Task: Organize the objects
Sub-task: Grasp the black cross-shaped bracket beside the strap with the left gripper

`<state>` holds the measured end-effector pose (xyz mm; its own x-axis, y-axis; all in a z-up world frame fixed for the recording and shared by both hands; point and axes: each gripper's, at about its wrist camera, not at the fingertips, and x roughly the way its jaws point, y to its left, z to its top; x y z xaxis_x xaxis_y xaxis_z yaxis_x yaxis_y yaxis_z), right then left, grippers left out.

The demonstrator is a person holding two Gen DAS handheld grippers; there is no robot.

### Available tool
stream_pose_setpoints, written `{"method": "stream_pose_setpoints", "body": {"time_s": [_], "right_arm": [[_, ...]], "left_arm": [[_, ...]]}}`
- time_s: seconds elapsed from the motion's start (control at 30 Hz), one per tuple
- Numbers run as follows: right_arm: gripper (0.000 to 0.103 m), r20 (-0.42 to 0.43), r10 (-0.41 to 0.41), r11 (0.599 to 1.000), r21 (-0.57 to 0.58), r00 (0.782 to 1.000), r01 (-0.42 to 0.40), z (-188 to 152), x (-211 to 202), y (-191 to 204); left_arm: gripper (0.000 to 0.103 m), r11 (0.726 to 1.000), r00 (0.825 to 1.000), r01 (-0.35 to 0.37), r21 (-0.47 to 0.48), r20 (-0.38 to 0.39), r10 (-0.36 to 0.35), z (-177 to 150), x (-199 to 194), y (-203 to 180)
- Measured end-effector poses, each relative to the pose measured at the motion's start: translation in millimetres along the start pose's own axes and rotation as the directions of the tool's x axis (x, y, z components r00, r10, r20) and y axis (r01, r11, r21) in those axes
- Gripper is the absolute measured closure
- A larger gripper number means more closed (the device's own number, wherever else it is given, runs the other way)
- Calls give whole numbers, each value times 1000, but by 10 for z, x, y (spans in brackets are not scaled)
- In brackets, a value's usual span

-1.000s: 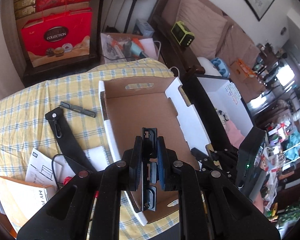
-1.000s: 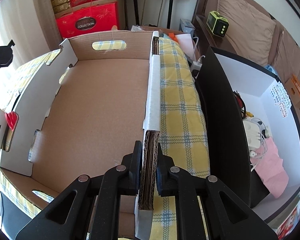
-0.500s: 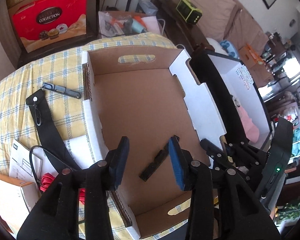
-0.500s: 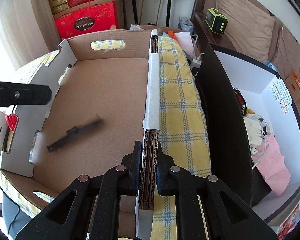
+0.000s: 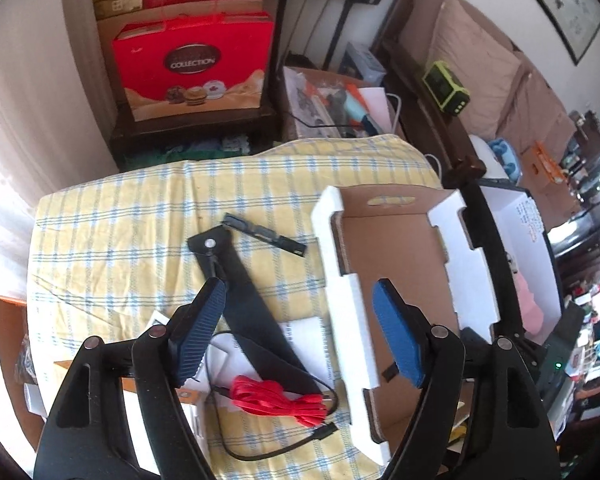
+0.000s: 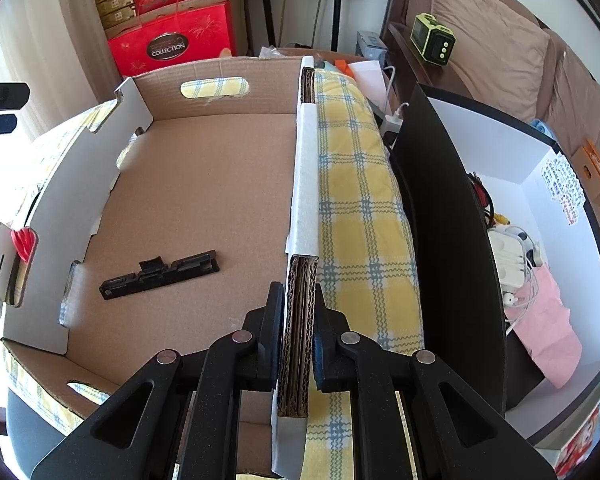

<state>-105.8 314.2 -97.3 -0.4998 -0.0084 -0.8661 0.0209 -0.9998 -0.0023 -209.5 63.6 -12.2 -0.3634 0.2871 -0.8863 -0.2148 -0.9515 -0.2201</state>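
cardboard box (image 6: 220, 184) sits on the yellow checked cloth (image 5: 140, 232), a black clip (image 6: 160, 274) lying flat on its floor. right gripper (image 6: 298, 344) is clamped on the box's side wall; left gripper (image 5: 296, 336) hangs spread wide, empty. red gift bag (image 5: 192, 64) reads "collection".

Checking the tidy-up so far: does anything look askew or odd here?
Mostly untidy leftovers: a red cord tangled with a black cable, over loose papers on the tablecloth. In the cardboard box, the black clip lies flat, slightly diagonal.
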Motion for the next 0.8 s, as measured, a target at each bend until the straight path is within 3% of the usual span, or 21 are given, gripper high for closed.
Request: {"method": "stream_pose_setpoints", "body": {"time_s": [0.17, 0.33, 0.6, 0.8], "right_arm": [[92, -3, 0, 1000, 0, 1000, 0, -9, 4, -1], [92, -9, 1, 1000, -3, 1000, -1, -26, 11, -7], [92, -17, -3, 1000, -3, 1000, 3, -17, 39, 1], [92, -20, -5, 1000, -7, 1000, 4, -19, 42, 10]], "left_arm": [[30, 997, 997, -61, -55, -60, 58, 44, 271, 339], [30, 993, 991, -74, -97, -117, 62, 60, 581, 509], [35, 987, 984, -119, -107, -148, 103, 184, 879, 515], [35, 984, 988, -82, -155, -140, 61, 295, 964, 475]]}}
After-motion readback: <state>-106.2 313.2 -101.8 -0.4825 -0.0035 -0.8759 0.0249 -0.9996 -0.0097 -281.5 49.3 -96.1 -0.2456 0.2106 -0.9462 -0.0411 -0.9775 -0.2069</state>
